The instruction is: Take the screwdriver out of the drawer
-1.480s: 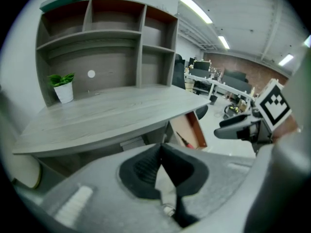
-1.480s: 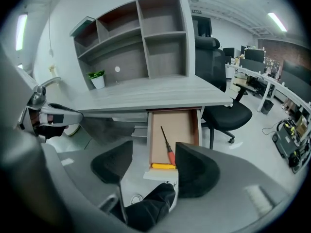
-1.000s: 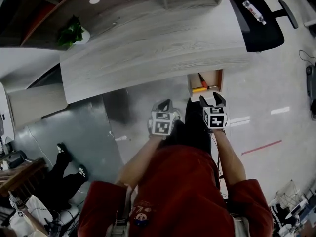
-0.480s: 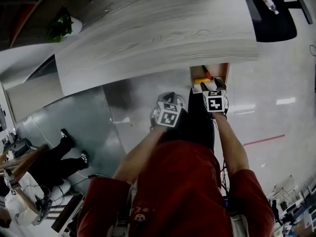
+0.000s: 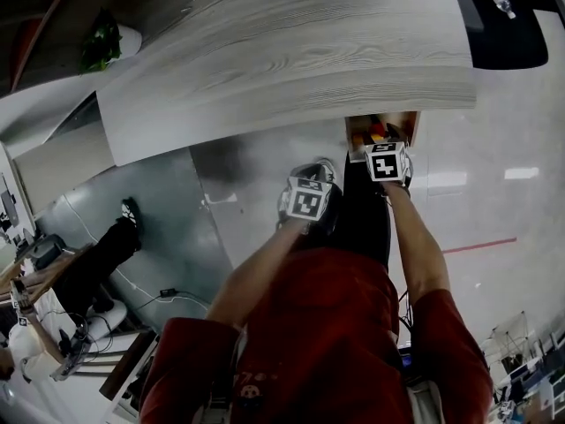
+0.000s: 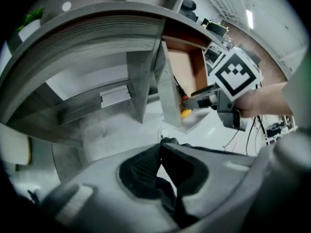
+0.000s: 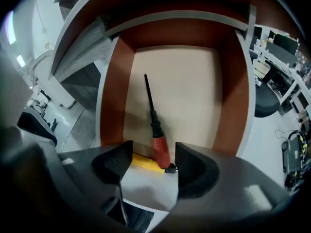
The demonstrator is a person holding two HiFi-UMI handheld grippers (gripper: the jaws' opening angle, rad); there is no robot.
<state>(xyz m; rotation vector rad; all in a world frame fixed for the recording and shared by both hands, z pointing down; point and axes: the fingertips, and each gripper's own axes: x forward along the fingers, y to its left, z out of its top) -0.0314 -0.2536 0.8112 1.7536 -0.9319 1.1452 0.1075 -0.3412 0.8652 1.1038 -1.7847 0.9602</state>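
The screwdriver (image 7: pixel 160 150), red handle and thin black shaft, lies in the open wooden drawer (image 7: pixel 194 96) with its tip pointing to the drawer's back. My right gripper (image 7: pixel 153 160) is open, and its jaws straddle the red handle at the drawer's front edge without closing on it. A yellow thing (image 7: pixel 142 162) lies across the front beside the handle. In the head view the right gripper (image 5: pixel 383 148) is at the drawer (image 5: pixel 410 127) under the desk, and the left gripper (image 5: pixel 316 171) hangs beside it, lower and to the left. The left gripper (image 6: pixel 160 148) is shut with nothing in it.
A long grey wood-grain desk (image 5: pixel 282 51) overhangs the drawer. A black office chair (image 5: pixel 508 25) stands at the far right. Someone's dark legs and shoes (image 5: pixel 106 246) rest on the floor at the left. A potted plant (image 5: pixel 101 42) sits on the desk's left end.
The right gripper has moved forward from in front of the drawer to its front edge, over the screwdriver handle. The left gripper has followed a little. The head view has shifted.
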